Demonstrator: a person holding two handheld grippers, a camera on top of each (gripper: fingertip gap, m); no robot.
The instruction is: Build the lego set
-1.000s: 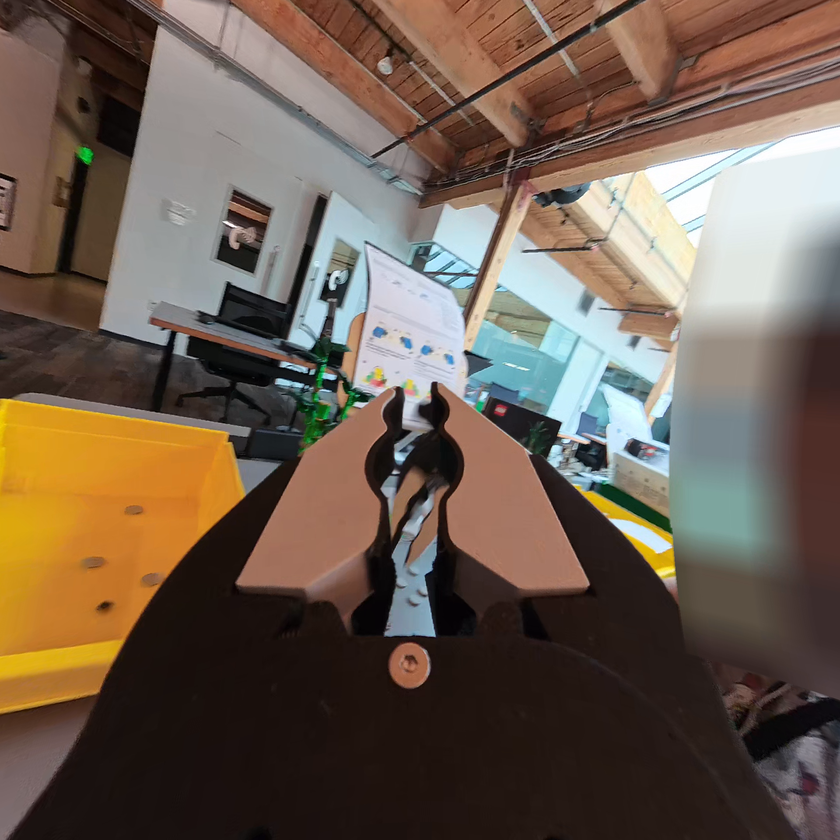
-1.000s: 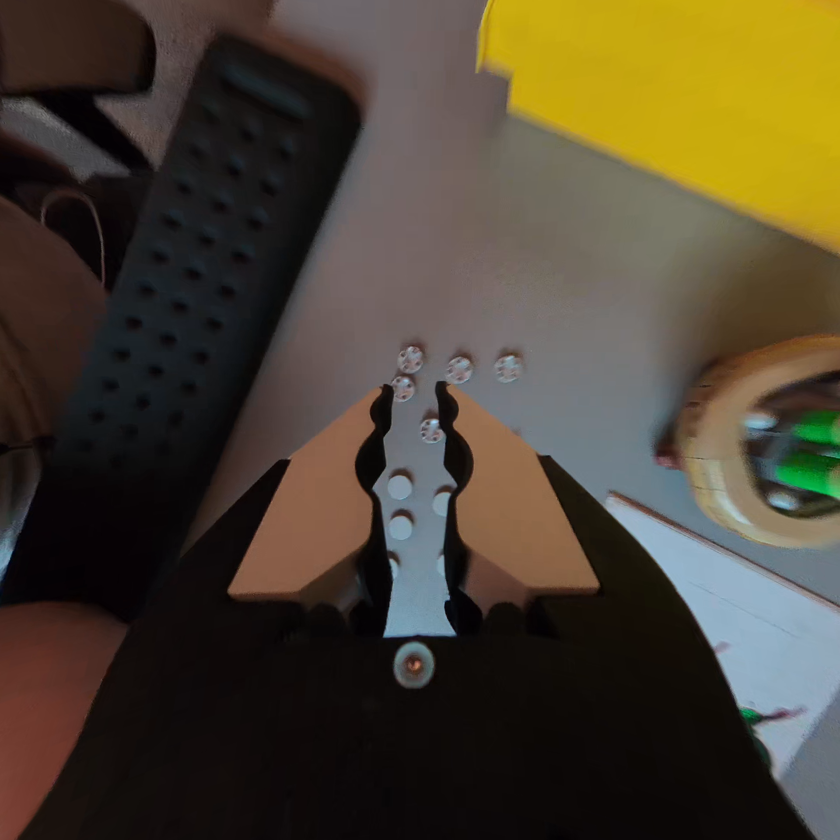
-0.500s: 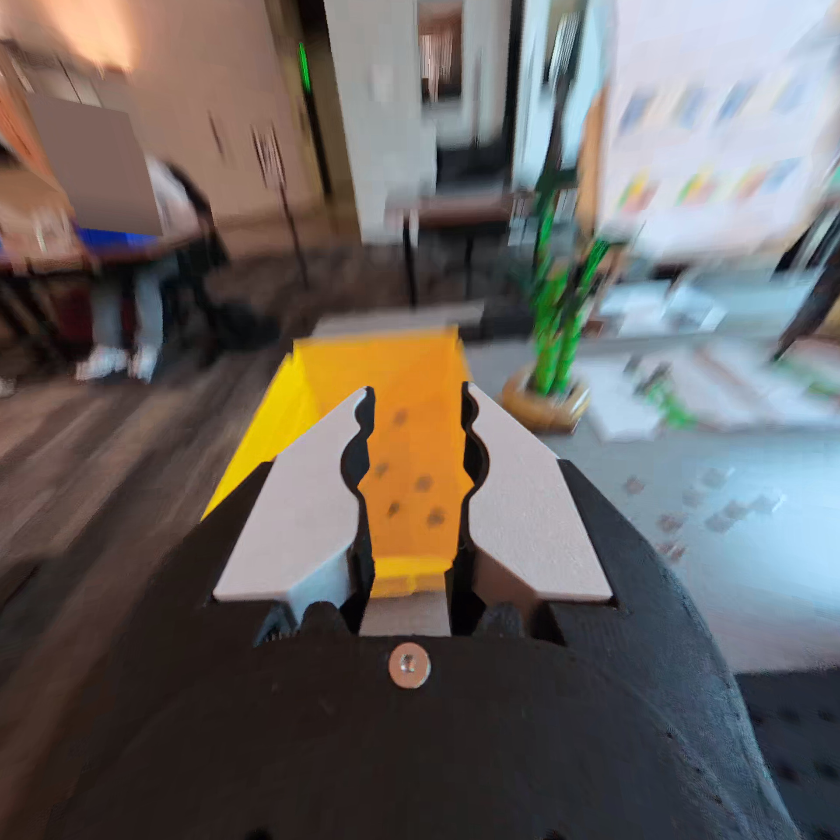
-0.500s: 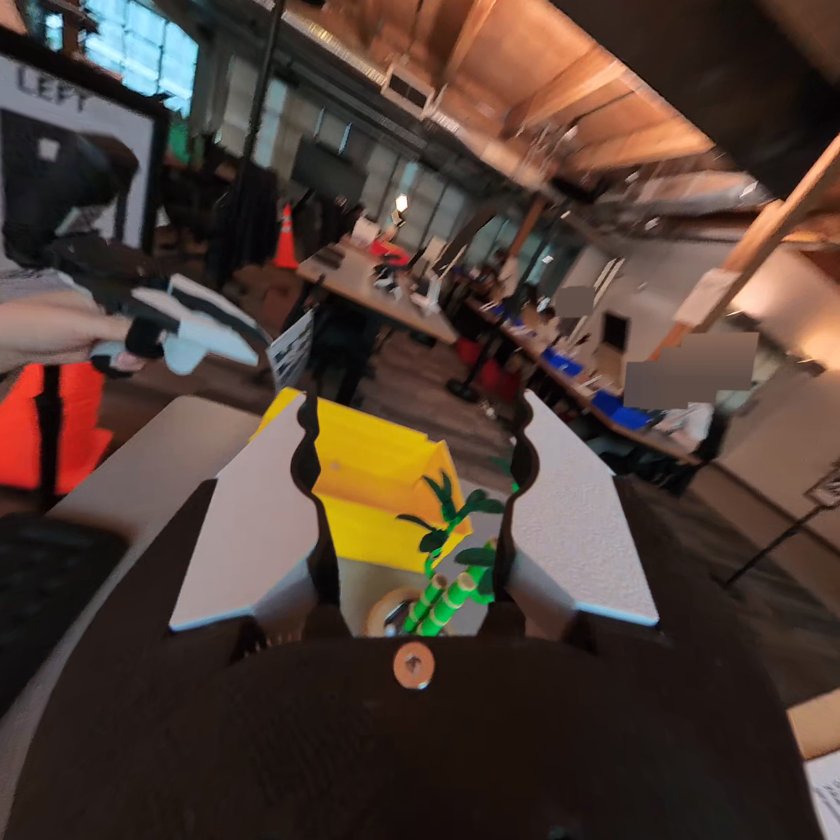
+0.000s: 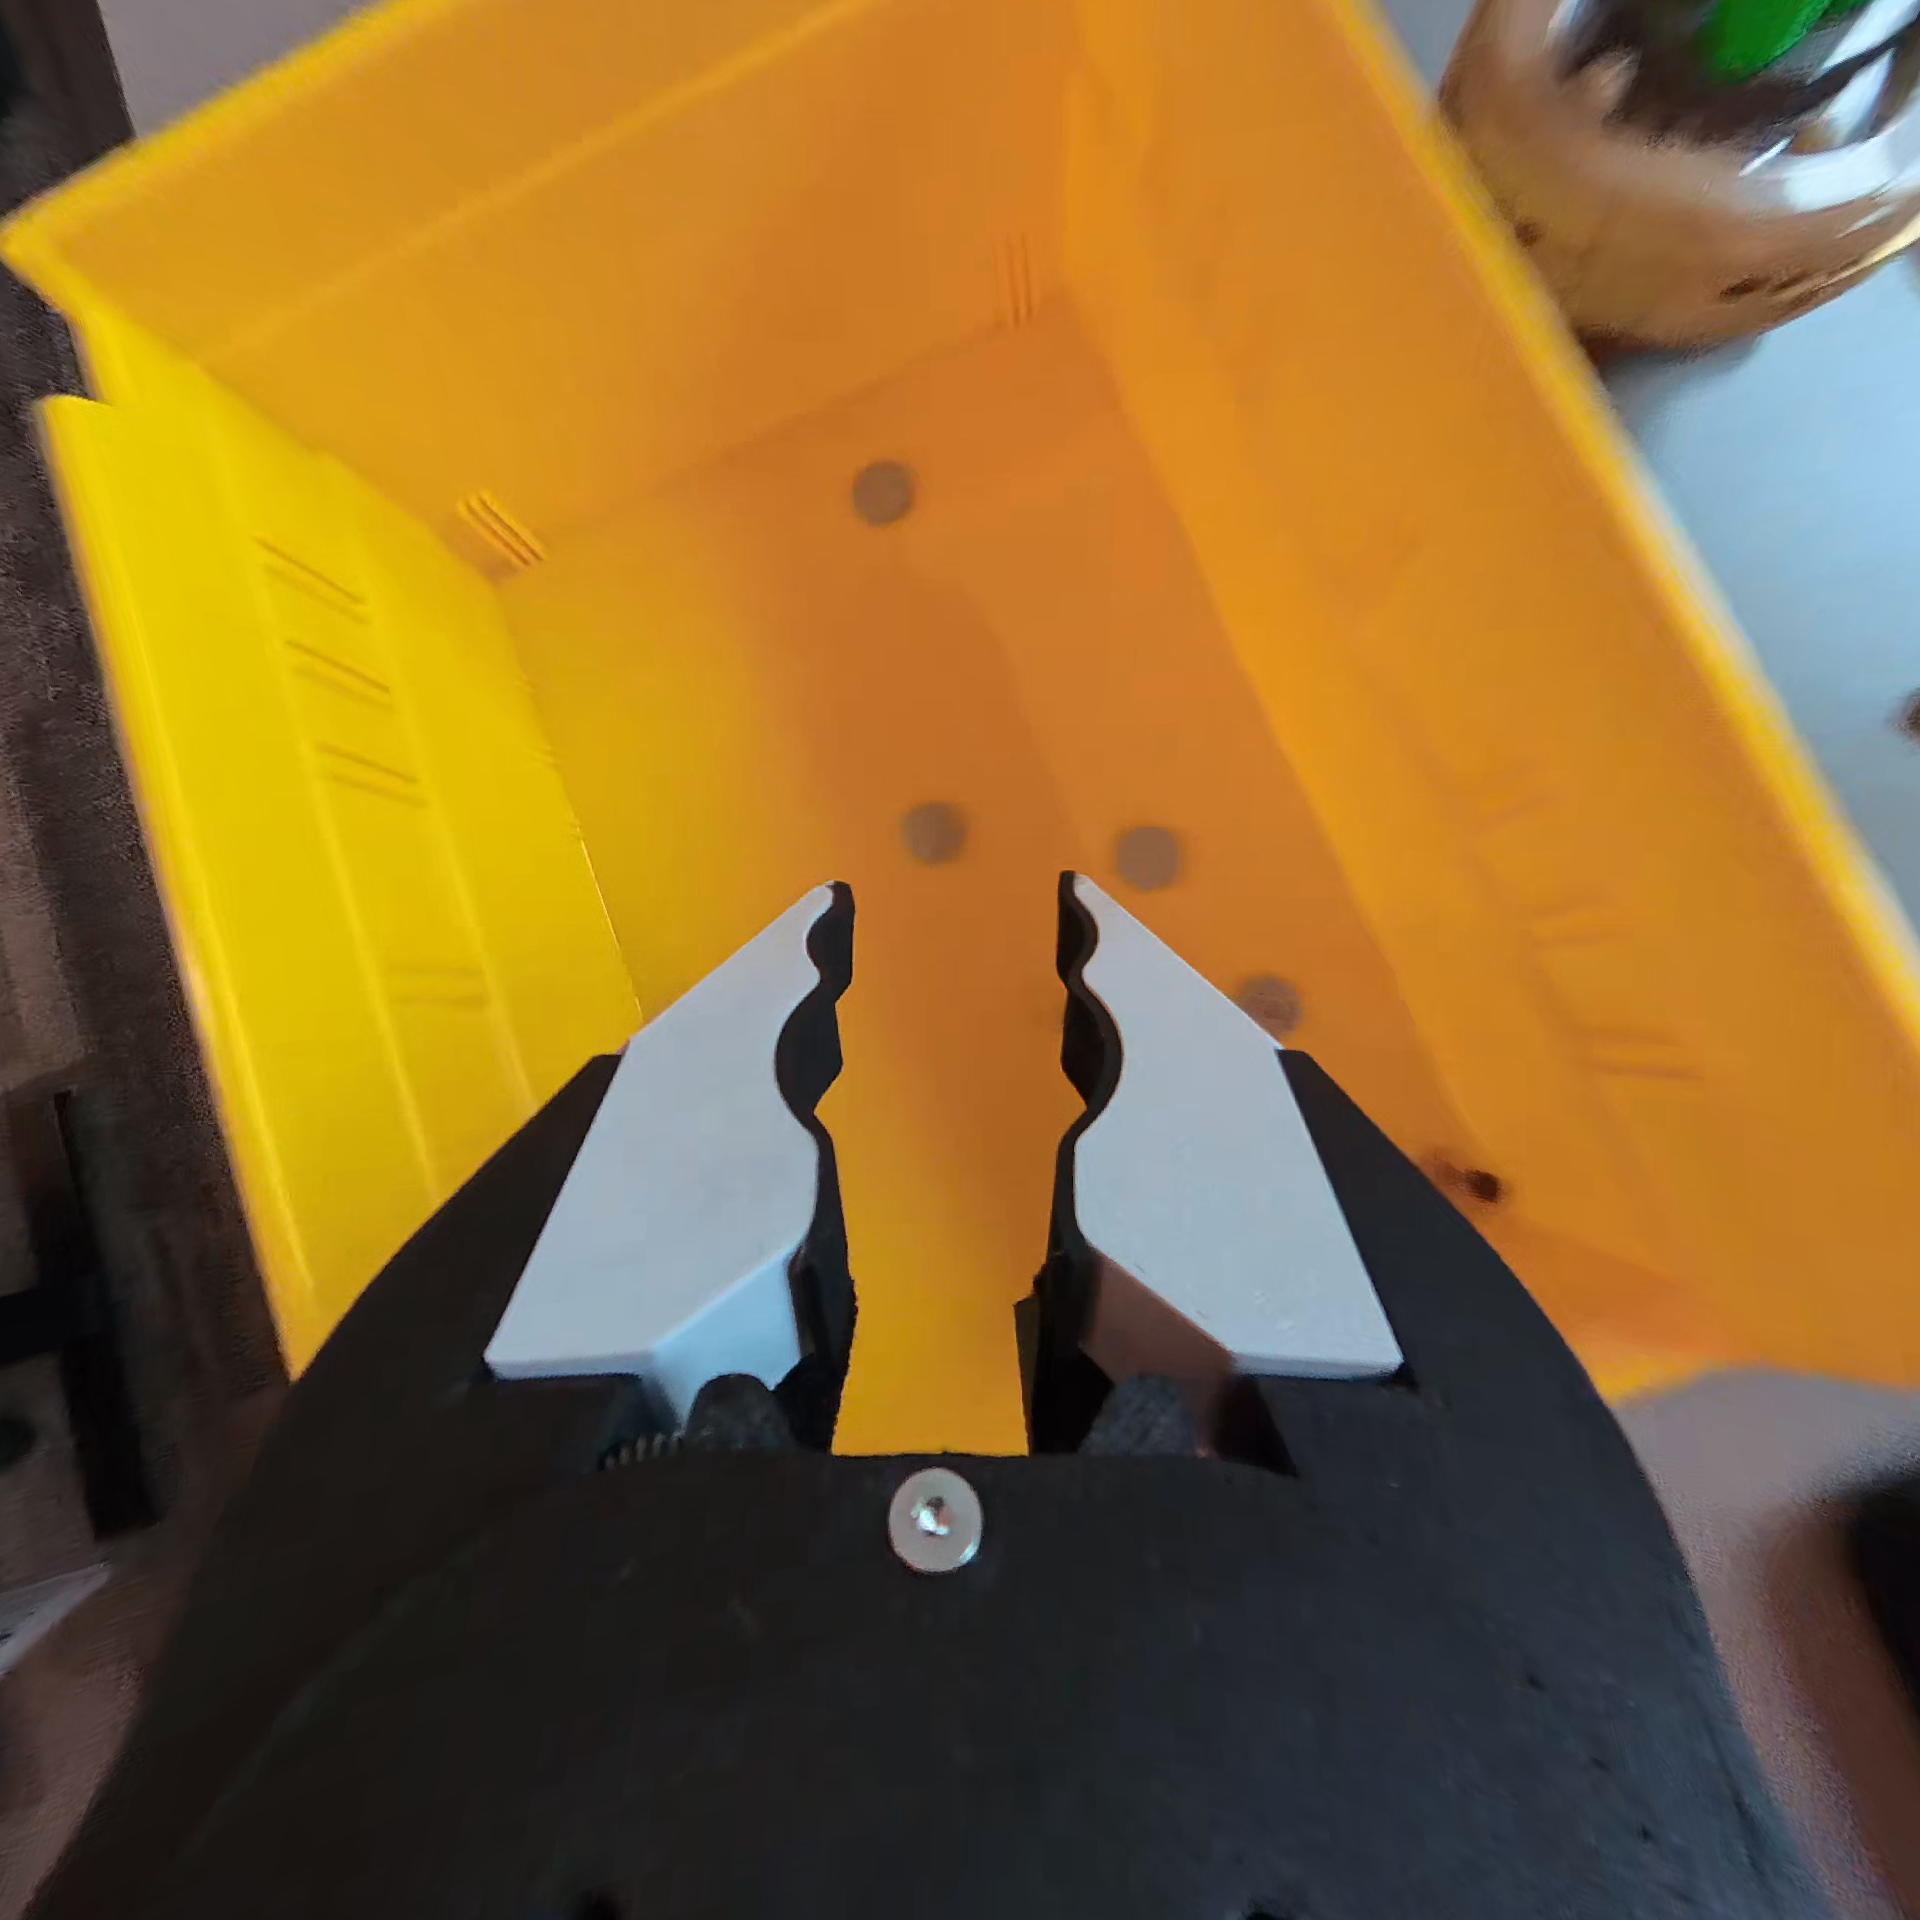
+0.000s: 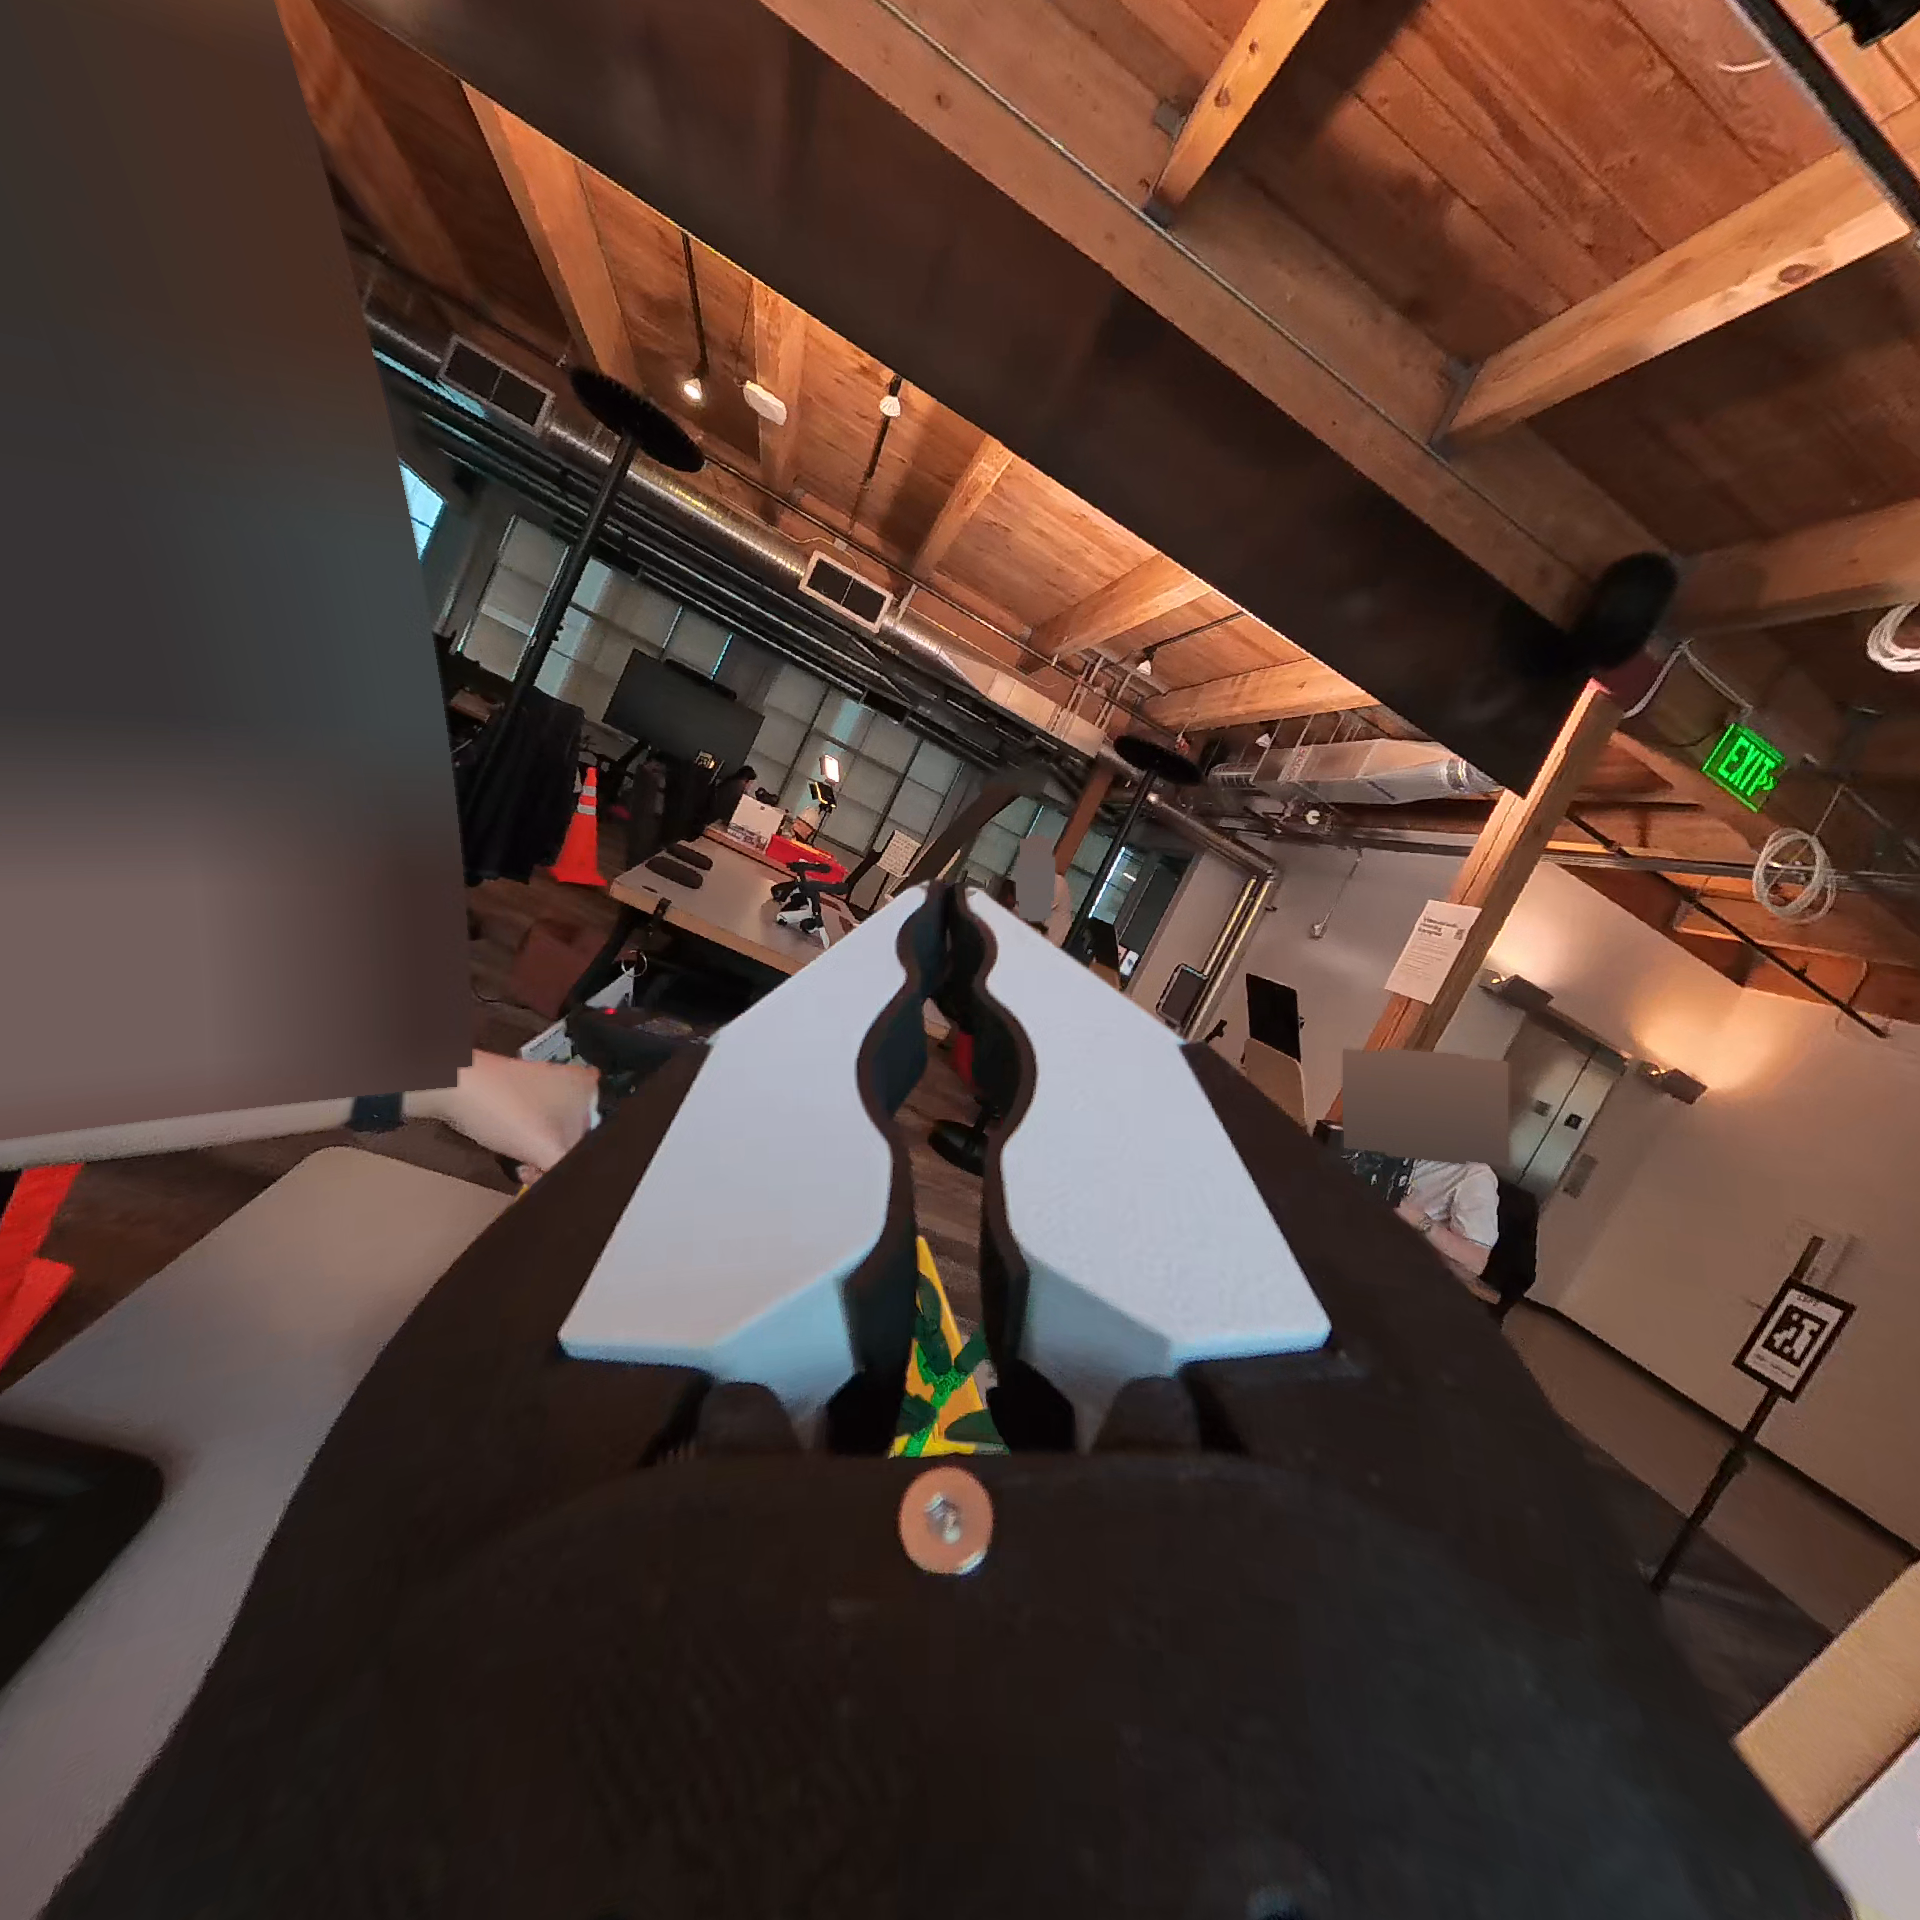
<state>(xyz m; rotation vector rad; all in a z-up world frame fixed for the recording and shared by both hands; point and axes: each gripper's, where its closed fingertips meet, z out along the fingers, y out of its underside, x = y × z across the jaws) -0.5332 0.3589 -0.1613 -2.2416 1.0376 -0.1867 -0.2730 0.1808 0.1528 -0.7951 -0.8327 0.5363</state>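
Lego pieces: four small round grey discs (image 5: 933, 832) lie scattered on the floor of the yellow bin (image 5: 644, 312), two just beyond the jaw tips, one farther ahead, one half hidden beside the right jaw. Left gripper (image 5: 954, 896) points down into the bin, jaws apart, nothing between them. Blurred tan pot with green stems (image 5: 1673, 177) sits on the grey counter (image 5: 1787, 457), ahead and right of the jaws. Right gripper (image 6: 949, 902) aims up at wooden ceiling beams (image 6: 1558, 260), jaws together, tips meeting; green leaves against yellow show low in the gap.
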